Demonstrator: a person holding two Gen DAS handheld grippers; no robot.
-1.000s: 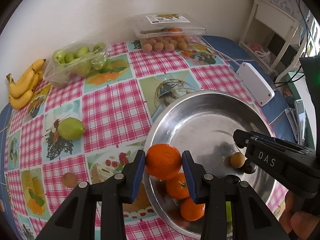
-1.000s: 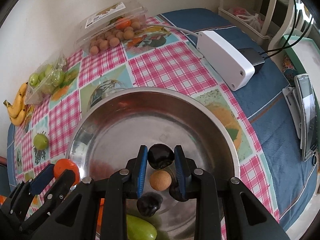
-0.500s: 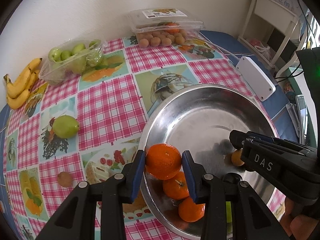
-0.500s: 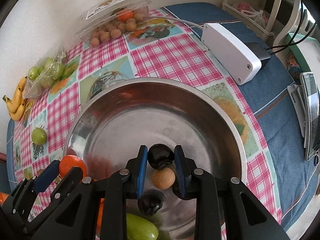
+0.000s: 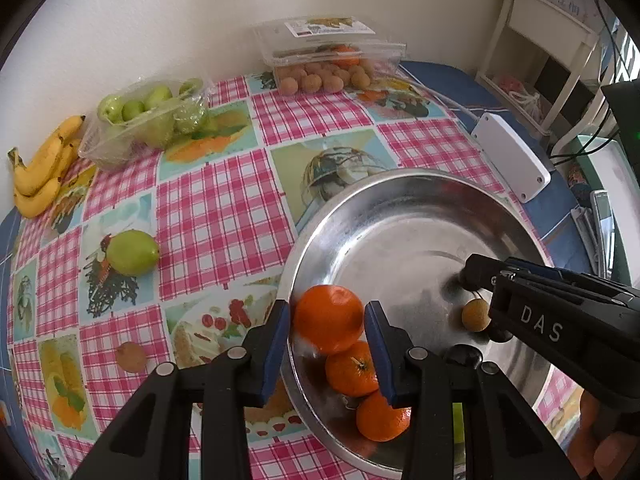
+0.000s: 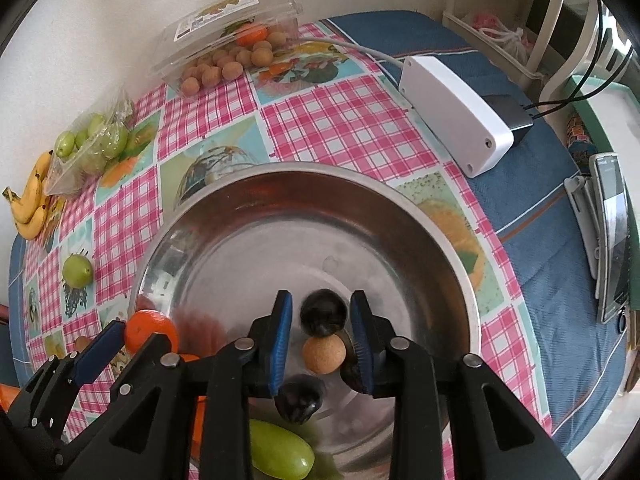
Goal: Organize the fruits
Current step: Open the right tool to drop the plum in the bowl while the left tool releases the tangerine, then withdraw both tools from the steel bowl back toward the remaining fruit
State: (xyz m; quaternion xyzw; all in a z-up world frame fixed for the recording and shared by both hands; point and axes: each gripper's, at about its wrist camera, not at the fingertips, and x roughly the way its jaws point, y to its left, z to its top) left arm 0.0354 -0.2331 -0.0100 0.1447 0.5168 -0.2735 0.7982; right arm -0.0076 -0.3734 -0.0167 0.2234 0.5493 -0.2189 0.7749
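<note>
My left gripper (image 5: 327, 330) is shut on an orange mandarin (image 5: 328, 318) held just above the near-left rim of a steel bowl (image 5: 404, 184). Two more mandarins (image 5: 352, 368) lie in the bowl below it. My right gripper (image 6: 322, 322) has opened; a dark plum (image 6: 323, 313) sits loose between its jaws with gaps on both sides, blurred as if dropping. Under it lie a small tan fruit (image 6: 323, 354), another dark plum (image 6: 300, 398) and a green fruit (image 6: 280, 454). The right gripper also shows in the left wrist view (image 5: 480, 280).
On the checked tablecloth lie a green pear (image 5: 131, 252), a small brown fruit (image 5: 131, 357), bananas (image 5: 40, 172), a bag of green fruit (image 5: 148, 120) and a clear box of tan fruits (image 5: 324, 60). A white box (image 6: 456, 114) and cables lie right of the bowl.
The right gripper's jaws have spread apart and let go of the dark plum. The left gripper still holds the mandarin and has shifted a little over the bowl's rim.
</note>
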